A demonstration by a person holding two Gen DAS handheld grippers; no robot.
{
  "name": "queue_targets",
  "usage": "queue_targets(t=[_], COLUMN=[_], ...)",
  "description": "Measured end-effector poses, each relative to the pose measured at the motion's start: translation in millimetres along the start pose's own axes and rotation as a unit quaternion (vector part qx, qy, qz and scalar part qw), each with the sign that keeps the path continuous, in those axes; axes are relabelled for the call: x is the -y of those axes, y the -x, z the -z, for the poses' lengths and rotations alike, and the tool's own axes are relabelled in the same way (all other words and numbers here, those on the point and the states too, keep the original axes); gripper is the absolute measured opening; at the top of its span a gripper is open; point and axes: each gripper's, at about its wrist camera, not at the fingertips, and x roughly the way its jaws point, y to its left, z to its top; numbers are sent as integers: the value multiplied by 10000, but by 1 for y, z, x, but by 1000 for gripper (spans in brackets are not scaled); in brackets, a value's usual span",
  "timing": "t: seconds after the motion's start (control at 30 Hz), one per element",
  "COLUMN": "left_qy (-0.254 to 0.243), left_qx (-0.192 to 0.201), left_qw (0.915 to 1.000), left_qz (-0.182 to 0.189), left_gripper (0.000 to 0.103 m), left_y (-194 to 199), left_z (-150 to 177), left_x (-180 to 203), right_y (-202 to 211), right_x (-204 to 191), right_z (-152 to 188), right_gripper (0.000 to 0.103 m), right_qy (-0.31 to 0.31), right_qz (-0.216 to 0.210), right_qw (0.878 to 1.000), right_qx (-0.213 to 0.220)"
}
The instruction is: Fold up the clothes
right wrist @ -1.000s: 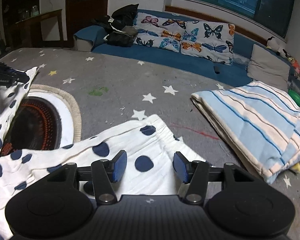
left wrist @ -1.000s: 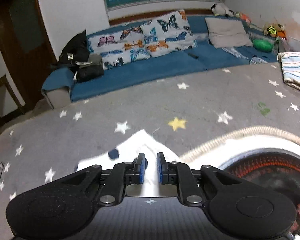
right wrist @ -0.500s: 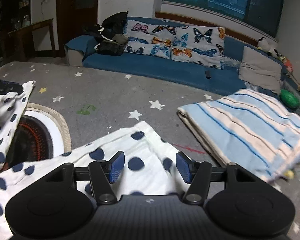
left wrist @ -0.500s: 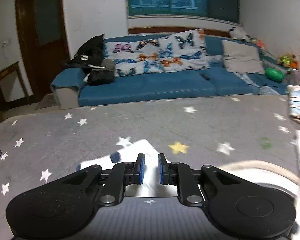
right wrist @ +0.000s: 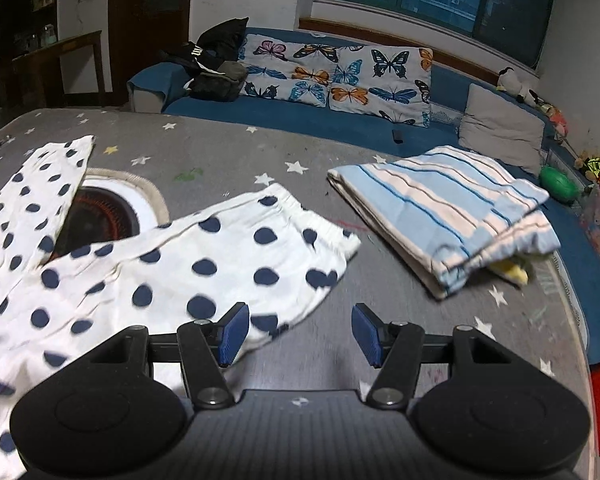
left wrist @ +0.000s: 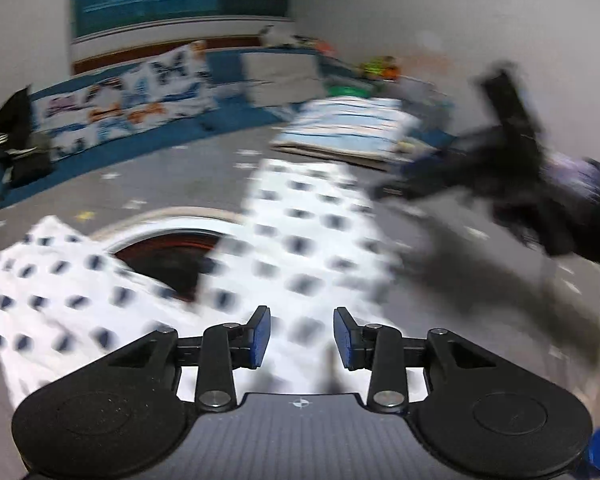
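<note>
Nearest both cameras, the left gripper and right gripper hover with jaws spread, grasping nothing, over white navy-dotted cotton trousers on the grey star-print table. Beyond lies a folded blue-striped cloth, seemingly untouched.

Butterfly-print cushions on a blue sofa, a grey pillow, a star-patterned grey cover.

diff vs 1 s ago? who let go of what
The left hand-held gripper opened and let go of the polka-dot pants; its view swung right and now takes in the right hand-held gripper, which was open before and has opened a little wider. The pants now lie spread on the star-print table. The folded striped cloth stayed put.
</note>
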Motion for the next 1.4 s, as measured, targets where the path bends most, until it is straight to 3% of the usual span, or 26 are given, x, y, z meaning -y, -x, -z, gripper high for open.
queue_targets(t=[0.13,0.27,0.4,0.43,0.47,0.5,0.53,0.6,0.7,0.9,0.97,1.13,1.4], left_qy=[-248,-434,-347,-343,-345,-339,-326,-297,-716,-841,-863,-730,-592], left_qx=[-268,-543,-758,-757,-760,-757,-740,-691,-568,-901,-1011,-1159,-1123], left_qw=[9987,9975,9964,9964,9964,9964,9967,9946,9873,9744,9721,9687,9680], left_qz=[364,117,-125,-138,-164,-157,67,712,1302,1881,1934,2069,2165], left_gripper=[43,48,45,40,25,17,7,7,7,8,8,8,10], left_y=[0,-13,-26,-28,-29,-30,-26,-16,-2,-11,-14,-22,-28], left_z=[20,37,47,47,47,46,44,39,39,51,55,58,59], left_x=[50,80,86,85,85,84,81,75,76,72,71,66,64], right_y=[6,10,10,9,8,7,5,1,-8,-37,-49,-82,-105], right_x=[2,8,15,17,19,21,23,26,32,40,39,33,42], right_z=[11,22,27,27,27,27,26,24,17,-3,-10,-25,-40], right_gripper=[58,58,58,58,58,58,58,58,58,49,32,26,25], right_qy=[-75,-158,-206,-237,-268,-307,-331,-378,-398,-620,-591,-411,-422], right_qz=[2,21,51,60,69,70,72,75,103,-54,-167,-294,17], right_qw=[10000,9999,9998,9997,9996,9995,9994,9993,9992,9980,9981,9987,9991], right_qx=[-18,-61,-67,-65,-63,-57,-49,-32,-9,56,41,-96,-66])
